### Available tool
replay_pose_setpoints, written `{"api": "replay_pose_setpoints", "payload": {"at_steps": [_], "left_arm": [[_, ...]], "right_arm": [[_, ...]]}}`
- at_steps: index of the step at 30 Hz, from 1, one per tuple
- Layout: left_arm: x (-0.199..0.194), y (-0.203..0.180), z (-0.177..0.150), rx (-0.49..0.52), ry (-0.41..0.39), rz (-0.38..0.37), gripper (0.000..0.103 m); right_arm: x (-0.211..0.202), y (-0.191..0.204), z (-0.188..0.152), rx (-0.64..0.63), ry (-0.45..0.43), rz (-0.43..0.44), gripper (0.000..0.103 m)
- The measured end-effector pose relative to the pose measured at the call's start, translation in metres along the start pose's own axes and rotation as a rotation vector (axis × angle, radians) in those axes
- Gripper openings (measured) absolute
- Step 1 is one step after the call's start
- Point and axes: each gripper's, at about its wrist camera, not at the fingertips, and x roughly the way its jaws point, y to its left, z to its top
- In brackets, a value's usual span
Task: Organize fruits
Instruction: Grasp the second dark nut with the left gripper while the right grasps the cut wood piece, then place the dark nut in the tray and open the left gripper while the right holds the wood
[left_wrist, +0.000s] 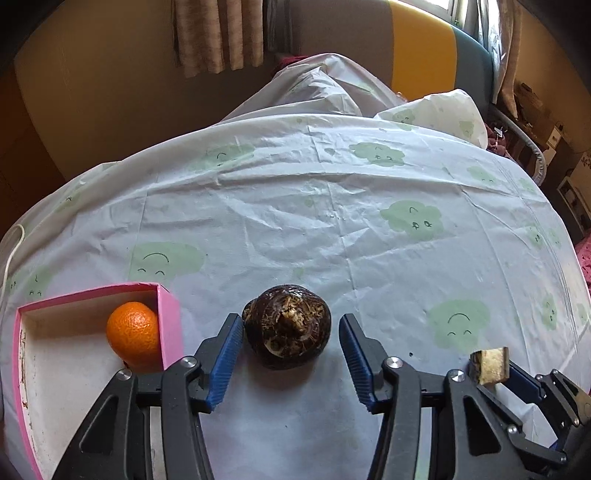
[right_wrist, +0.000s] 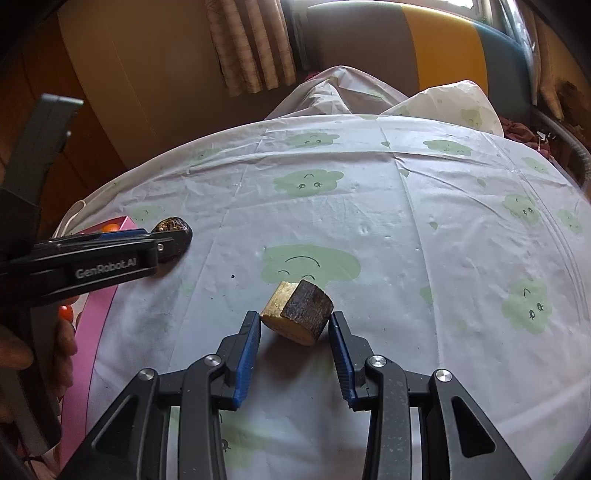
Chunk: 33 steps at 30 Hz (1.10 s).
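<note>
A dark brown, rough round fruit (left_wrist: 288, 332) lies on the tablecloth between the fingers of my left gripper (left_wrist: 291, 319), which is open; the left pad is against its side and the right pad stands clear. An orange (left_wrist: 133, 334) sits in the far right corner of the pink box (left_wrist: 170, 325) just to the left. My right gripper (right_wrist: 294, 317) is shut on a cut chunk (right_wrist: 299, 312) with dark skin and a pale cut face. The left wrist view shows that chunk (left_wrist: 489, 363) at the lower right. From the right wrist view, the left gripper (right_wrist: 166, 236) reaches over the round fruit (right_wrist: 177, 225).
A white tablecloth (left_wrist: 332, 221) with green cloud faces covers the table. A white cord (left_wrist: 14, 247) hangs at its left edge. Covered chairs (left_wrist: 325, 88) stand at the far side. A hand (right_wrist: 22, 354) holds the left gripper's handle beside the pink box (right_wrist: 99, 314).
</note>
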Motion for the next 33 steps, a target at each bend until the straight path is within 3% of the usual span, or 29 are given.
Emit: {"api": "replay_pose_setpoints", "payload": {"at_steps": [6,20,33], "left_arm": [[-0.004,-0.001,-0.012,0.005,-0.027,-0.009,0.05],[-0.094,-0.013,-0.074,-0.032,-0.159,-0.033,0.05],[-0.148,0.028,-0.137,-0.137,-0.237,0.005,0.05]], "right_arm": [[-0.001,-0.001,-0.001,-0.004,-0.003,0.002,0.038],[-0.016,0.0,-0.018,-0.018,0.004,-0.021,0.038],[-0.033,0.014,-0.046,-0.055,-0.006,-0.035,0.038]]}}
